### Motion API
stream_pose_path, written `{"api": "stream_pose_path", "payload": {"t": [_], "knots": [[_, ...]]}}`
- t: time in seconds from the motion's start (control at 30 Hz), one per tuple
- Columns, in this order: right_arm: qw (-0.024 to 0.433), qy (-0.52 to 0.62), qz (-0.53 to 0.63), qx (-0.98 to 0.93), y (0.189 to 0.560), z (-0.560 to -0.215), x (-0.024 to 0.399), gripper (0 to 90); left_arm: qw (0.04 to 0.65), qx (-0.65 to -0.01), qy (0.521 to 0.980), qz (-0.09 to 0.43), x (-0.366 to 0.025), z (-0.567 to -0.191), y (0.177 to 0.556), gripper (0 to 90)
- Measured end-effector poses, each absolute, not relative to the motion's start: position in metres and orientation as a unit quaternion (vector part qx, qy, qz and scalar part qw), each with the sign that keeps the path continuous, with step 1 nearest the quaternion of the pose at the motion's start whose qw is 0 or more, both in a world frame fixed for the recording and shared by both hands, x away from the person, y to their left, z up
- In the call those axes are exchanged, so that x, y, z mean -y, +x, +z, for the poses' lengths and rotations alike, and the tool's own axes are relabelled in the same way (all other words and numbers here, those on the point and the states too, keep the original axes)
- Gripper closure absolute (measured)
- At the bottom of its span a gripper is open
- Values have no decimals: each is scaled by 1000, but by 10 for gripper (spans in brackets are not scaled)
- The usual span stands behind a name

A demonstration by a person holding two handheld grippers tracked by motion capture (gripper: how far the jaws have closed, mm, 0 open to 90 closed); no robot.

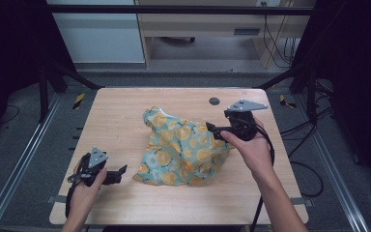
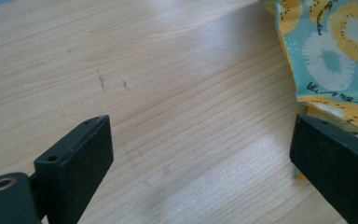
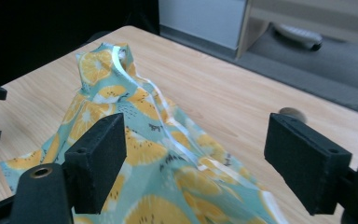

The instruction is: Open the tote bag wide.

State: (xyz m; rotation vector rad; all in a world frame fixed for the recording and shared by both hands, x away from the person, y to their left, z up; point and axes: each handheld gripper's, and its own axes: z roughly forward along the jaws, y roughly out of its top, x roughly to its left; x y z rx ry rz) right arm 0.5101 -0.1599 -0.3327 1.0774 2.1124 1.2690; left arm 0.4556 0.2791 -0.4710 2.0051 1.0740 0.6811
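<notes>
Cloth [image 1: 183, 147] printed with fruit is lying crumpled mid-table [image 1: 125, 208]. We are holding the left gripper [image 1: 121, 171] open just left of the cloth, the right gripper [image 1: 211, 128] open over its right edge.

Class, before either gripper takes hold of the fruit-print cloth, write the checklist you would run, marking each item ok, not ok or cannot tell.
1. Left gripper open: ok, jaws wide apart.
2. Right gripper open: ok.
3. Cloth free of both grippers: ok, neither grips it.
4. Cloth lying flat: not ok, crumpled with a raised peak.
5. Cloth fully on the table: ok.
6. Anything beneath the cloth: cannot tell.
</notes>
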Motion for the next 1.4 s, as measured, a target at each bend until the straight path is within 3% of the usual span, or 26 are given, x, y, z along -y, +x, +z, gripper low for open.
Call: {"api": "stream_pose_path", "payload": {"t": [0.37, 0.53, 0.6, 0.8, 0.83, 0.87, 0.9, 1.4], "knots": [[191, 396, 446, -779, 523, -351, 147, 209, 371, -417, 787, 263, -279, -472, 457, 56], [180, 387, 437, -791, 520, -352, 146, 360, 371, -416, 787, 264, -278, -472, 458, 56], [179, 384, 435, -795, 520, -352, 146, 372, 371, -416, 787, 264, -278, -472, 458, 56], [162, 366, 430, -809, 516, -356, 142, 763, 372, -412, 789, 263, -277, -471, 457, 56], [162, 366, 430, -809, 516, -356, 142, 763, 372, -412, 789, 263, -277, -471, 457, 56], [157, 357, 439, -809, 514, -355, 142, 853, 372, -413, 789, 261, -277, -471, 457, 56], [155, 355, 441, -810, 513, -354, 141, 877, 372, -413, 789, 261, -277, -471, 457, 56], [159, 302, 491, -801, 471, -344, 144, 900, 390, -408, 785, 258, -273, -466, 454, 57]]}}
